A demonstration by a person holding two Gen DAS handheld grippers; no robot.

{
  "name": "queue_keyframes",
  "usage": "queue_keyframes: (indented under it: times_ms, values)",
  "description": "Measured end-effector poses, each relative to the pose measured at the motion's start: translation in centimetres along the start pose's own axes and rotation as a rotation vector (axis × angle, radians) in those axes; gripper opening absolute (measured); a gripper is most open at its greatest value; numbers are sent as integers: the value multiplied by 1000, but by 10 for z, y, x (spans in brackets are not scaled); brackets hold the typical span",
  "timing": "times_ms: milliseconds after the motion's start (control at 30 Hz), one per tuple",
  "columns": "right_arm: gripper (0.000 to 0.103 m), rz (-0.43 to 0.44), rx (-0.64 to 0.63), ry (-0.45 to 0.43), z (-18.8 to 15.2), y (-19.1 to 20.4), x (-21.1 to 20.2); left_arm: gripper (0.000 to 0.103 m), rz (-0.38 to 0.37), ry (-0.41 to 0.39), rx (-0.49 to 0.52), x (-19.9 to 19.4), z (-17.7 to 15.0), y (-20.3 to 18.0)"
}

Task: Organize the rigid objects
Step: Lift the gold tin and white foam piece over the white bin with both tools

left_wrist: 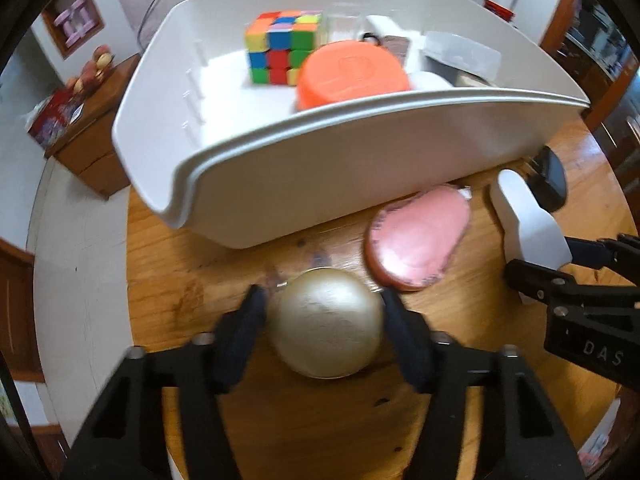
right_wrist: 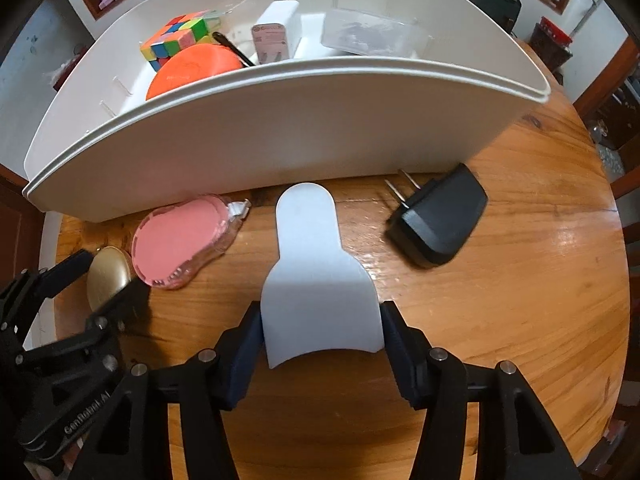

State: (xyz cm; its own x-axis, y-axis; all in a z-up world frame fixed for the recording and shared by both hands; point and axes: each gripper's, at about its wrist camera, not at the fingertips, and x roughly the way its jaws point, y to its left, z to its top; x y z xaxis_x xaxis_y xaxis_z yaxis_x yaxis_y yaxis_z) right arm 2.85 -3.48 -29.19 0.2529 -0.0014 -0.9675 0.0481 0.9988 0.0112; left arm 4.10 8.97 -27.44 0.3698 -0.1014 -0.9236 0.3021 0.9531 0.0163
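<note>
My left gripper points down at the wooden table and is shut on a round gold case, a pad on each side. The right wrist view shows the same case at far left, in that gripper. A flat white bottle-shaped piece lies in front of the bin, and my right gripper is shut on its wide end. Seen from the left wrist, that piece and the right gripper sit at the right edge.
A big white bin fills the far side, holding a colour cube, an orange bowl, a white charger and a clear box. A pink oval case and a black plug adapter lie on the table.
</note>
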Motion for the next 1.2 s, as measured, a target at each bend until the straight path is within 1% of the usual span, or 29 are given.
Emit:
queue_keyframes:
  times_ms: [67,200,300,367,400,633,700,767,800,833,933,1067,1200]
  values:
    - [58,10,10,5,-4,-12,-3,59,-4,3,-1,0,-1,-2]
    - [57,24,8,-3,-11,-24,-8,58,-3,13,-30,-2,-4,-4]
    - [57,40,-20,-29,-15,-28,-15,58,-26,37,-51,-7,-10,-6]
    - [57,51,-38,-46,-19,-31,-22,58,-19,45,-48,-14,-14,-11]
    - [57,57,-41,-50,-13,-33,-25,58,-18,45,-48,-18,-15,-13]
    - [57,121,-61,-107,-22,-65,-68,58,-53,-4,-69,-62,-11,-23]
    - [57,136,-63,-121,-24,-71,-81,58,-68,-26,-74,-78,-4,-26]
    - [57,152,-60,-135,-24,-69,-97,58,-86,-60,-77,-95,6,-26]
    - [57,162,-59,-143,-22,-61,-107,58,-91,-74,-77,-101,11,-26]
    - [57,173,-60,-156,-23,-65,-116,58,-94,-88,-76,-109,14,-26]
    - [57,203,-58,-193,-11,-65,-132,58,-102,-130,-64,-131,34,-28]
    - [57,236,-43,-238,6,-66,-153,58,-93,-171,-57,-149,65,-26]
    - [57,248,-42,-309,35,-66,-173,58,-39,-199,-57,-152,104,-18]
